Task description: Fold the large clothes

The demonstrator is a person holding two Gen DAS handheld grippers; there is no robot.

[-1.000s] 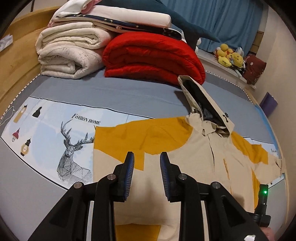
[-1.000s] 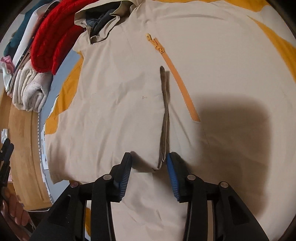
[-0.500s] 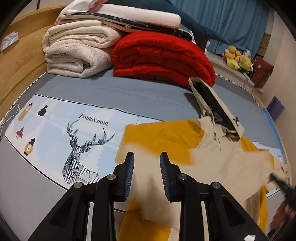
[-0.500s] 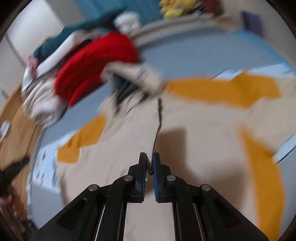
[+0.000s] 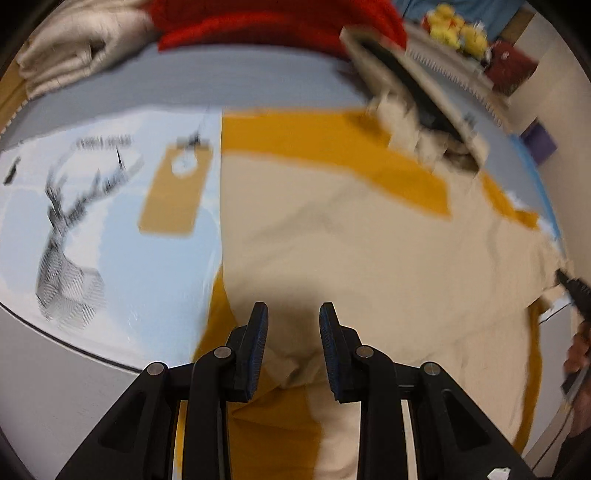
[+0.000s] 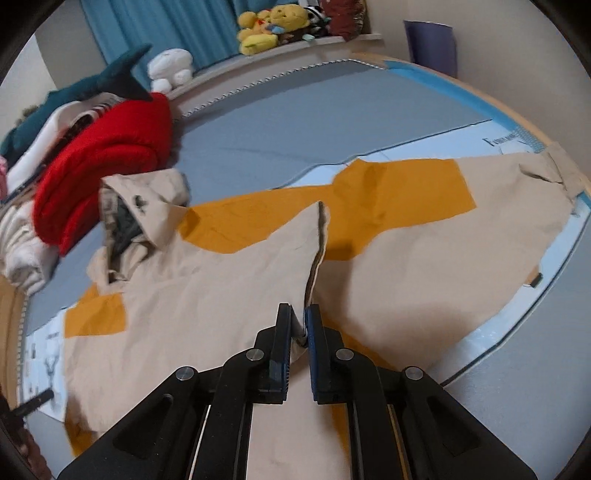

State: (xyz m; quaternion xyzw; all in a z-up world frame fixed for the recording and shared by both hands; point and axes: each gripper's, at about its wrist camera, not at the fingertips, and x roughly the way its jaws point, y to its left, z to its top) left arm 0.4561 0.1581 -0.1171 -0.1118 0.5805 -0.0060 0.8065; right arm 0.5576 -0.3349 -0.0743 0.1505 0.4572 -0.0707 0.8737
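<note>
Pinching the front edge of the beige-and-mustard hooded fabric jacket (image 6: 221, 295) spread on the grey bed (image 6: 295, 122), the right gripper (image 6: 298, 328) risks slipping; the left gripper (image 5: 293, 332) hovers spread, empty.

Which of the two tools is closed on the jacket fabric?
The right tool: it pinches the beige front edge of the jacket and lifts it. The left tool is open above the jacket, holding nothing.

Red folded quilt (image 6: 107, 162) at nine o'clock; yellow plush toys (image 6: 273, 26) at twelve; deer-print sheet (image 5: 74, 236) beneath.
</note>
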